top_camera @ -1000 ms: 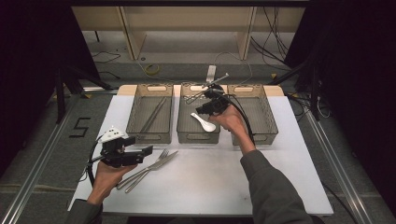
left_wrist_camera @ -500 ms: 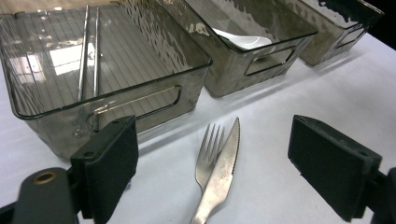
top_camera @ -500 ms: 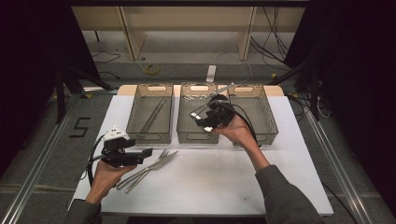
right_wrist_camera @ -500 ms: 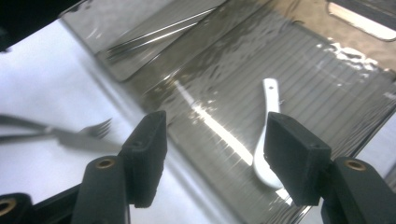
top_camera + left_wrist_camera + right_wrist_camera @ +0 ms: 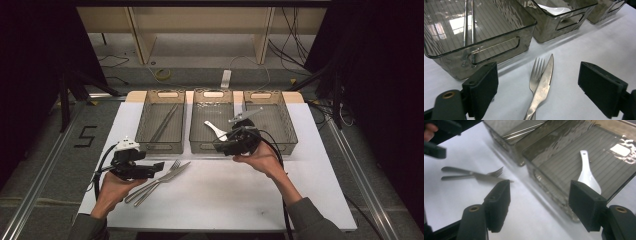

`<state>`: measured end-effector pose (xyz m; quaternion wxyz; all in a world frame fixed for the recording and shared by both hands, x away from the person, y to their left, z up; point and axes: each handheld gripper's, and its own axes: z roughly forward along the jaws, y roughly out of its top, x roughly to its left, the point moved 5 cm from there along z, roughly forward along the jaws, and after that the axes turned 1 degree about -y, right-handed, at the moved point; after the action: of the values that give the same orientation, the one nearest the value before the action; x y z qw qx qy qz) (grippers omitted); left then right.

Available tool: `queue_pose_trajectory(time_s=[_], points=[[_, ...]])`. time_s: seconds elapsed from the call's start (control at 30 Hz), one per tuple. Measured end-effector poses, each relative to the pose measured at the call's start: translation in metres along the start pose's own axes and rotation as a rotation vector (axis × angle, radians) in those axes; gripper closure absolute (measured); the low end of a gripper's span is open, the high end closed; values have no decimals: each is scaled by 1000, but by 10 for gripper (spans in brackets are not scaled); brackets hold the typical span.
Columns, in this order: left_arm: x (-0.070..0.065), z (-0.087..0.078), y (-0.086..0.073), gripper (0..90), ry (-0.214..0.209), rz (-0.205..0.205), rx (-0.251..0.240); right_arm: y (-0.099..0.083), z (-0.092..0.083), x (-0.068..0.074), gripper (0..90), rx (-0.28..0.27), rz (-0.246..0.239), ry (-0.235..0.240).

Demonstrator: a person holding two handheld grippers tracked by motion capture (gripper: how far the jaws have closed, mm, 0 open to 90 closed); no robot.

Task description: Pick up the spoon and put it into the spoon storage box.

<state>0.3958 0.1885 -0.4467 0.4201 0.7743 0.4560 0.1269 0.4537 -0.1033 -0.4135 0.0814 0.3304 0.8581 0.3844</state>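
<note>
A white spoon (image 5: 216,130) (image 5: 586,176) lies in the middle bin (image 5: 212,148). My right gripper (image 5: 220,146) (image 5: 540,185) hovers at that bin's front edge, pointing left. Its jaws have just been opening and nothing is between them. A fork (image 5: 161,175) (image 5: 536,75) and a knife (image 5: 167,178) (image 5: 545,82) lie side by side on the white table (image 5: 230,200), partly crossed. My left gripper (image 5: 159,167) (image 5: 536,66) is open just above them, with a jaw on each side and neither touching them.
Three smoky clear bins stand in a row at the back. The left bin (image 5: 161,146) (image 5: 499,47) holds metal chopsticks (image 5: 165,122) (image 5: 469,17). The right bin (image 5: 280,146) stands behind my right hand. The left gripper's jaw (image 5: 435,150) shows in the right gripper view.
My right gripper has drawn back from over the middle bin to its front edge, with the jaws spread wider. The spoon stays in the bin. The left gripper has kept still.
</note>
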Motion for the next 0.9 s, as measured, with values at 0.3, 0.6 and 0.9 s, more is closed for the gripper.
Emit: queue_pose_trajectory(time_s=[0.3,0.6,0.9], points=[[5,-4,-2,161,27,18,26,-31,-17,10,327,-34,-15,9],[10,-2,-11,177,59,57,112,-61,-26,7,327,-57,23,16],[10,6,-21,206,74,105,230,-80,-31,6,324,-54,44,19]])
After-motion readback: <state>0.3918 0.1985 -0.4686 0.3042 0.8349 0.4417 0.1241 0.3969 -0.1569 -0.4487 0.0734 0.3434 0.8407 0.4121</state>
